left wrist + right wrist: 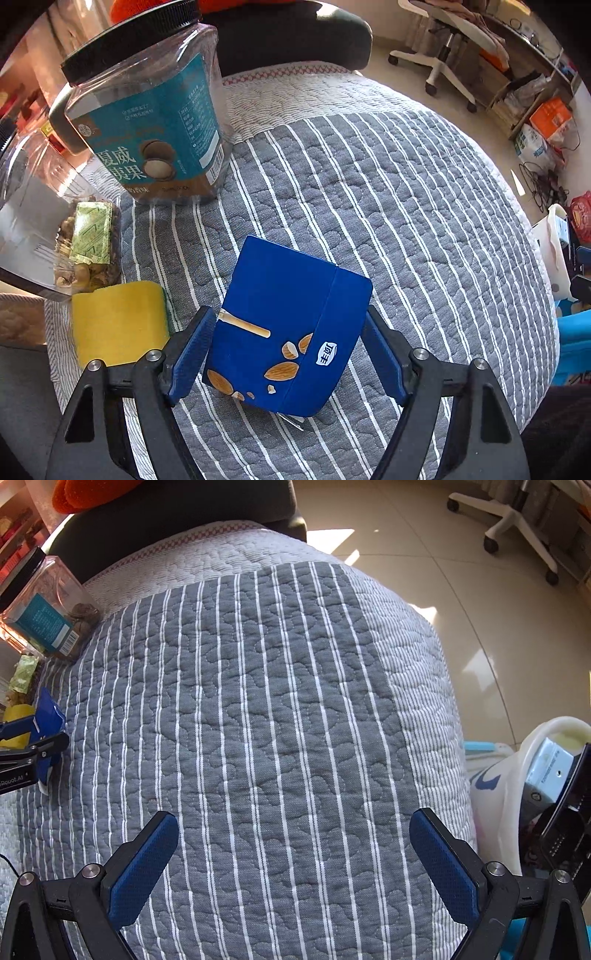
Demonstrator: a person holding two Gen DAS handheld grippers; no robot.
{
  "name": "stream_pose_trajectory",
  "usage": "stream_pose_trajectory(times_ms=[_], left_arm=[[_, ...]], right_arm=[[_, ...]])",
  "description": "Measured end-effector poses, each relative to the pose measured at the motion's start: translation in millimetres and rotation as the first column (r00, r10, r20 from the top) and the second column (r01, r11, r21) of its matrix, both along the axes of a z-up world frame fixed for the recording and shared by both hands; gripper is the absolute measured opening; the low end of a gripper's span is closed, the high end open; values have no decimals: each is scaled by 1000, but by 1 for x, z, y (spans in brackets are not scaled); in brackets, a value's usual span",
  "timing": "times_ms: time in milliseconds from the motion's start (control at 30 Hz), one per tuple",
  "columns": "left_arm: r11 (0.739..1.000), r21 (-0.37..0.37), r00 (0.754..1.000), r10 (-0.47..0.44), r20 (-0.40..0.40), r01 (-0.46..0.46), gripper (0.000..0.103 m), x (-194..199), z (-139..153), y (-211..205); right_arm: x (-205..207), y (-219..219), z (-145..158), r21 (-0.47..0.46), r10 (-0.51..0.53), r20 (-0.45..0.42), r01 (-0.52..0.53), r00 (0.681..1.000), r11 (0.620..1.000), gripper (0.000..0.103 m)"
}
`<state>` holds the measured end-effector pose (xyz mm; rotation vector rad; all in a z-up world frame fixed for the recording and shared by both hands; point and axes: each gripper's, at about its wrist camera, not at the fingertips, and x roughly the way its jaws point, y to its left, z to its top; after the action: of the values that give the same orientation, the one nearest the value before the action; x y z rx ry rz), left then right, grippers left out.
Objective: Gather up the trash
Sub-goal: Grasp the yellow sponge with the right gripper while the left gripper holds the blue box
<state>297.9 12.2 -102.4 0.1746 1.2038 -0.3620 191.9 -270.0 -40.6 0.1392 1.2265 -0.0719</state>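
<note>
A blue snack box [291, 325] printed with almonds and a biscuit stick sits between the blue pads of my left gripper [288, 328], which is shut on its two sides, just above the striped grey quilt [369, 206]. In the right wrist view the same box [46, 716] and left gripper show at the far left. My right gripper [293, 834] is wide open and empty over the quilt [258, 701]. A white bin [517, 775] holding discarded packaging stands off the quilt's right edge.
A clear nut jar with black lid and teal label [155, 122] stands at the back left. A bag of nuts with a green sachet [88, 240] and a yellow sponge [118, 321] lie at the left. A white office chair [443, 51] stands on the floor beyond.
</note>
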Motion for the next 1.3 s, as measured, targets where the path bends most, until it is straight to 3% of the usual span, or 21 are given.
stream_pose_trajectory(times_ms=[267,400,567,667,767,900,1033,1200,1300], left_arm=[[976,-155,985,164,55,-154,81,-60,65,29],[955,-112,952,286,106,-275,81,-91,91,73],[901,-113,898,429,95,-419,81,-110,89,137],[898,-69,892,439,104,-434,81,-115,85,159],[898,-53,893,440,98,-437,81,-119,85,173],[893,-60,888,450,96,-446,81,-123,89,191],[899,-55,896,437,75,-434,81,-124,88,194],[902,-51,900,431,58,-429,81,-123,88,195],[900,-52,899,435,52,-433,81,-123,87,199]], right_arm=[[-1,26,6,27,25,18,-25,1000,999,102],[5,52,5,56,30,22,-31,999,998,102],[13,106,1,88,104,22,-106,994,990,102],[24,150,-1,108,185,45,-189,982,976,102],[39,198,-5,107,287,84,-295,954,949,102],[62,252,-20,36,425,123,-432,897,901,102],[83,284,-37,7,517,124,-522,847,853,100],[99,321,-49,-60,651,115,-649,751,759,100],[110,337,-60,-92,693,91,-687,715,721,97]])
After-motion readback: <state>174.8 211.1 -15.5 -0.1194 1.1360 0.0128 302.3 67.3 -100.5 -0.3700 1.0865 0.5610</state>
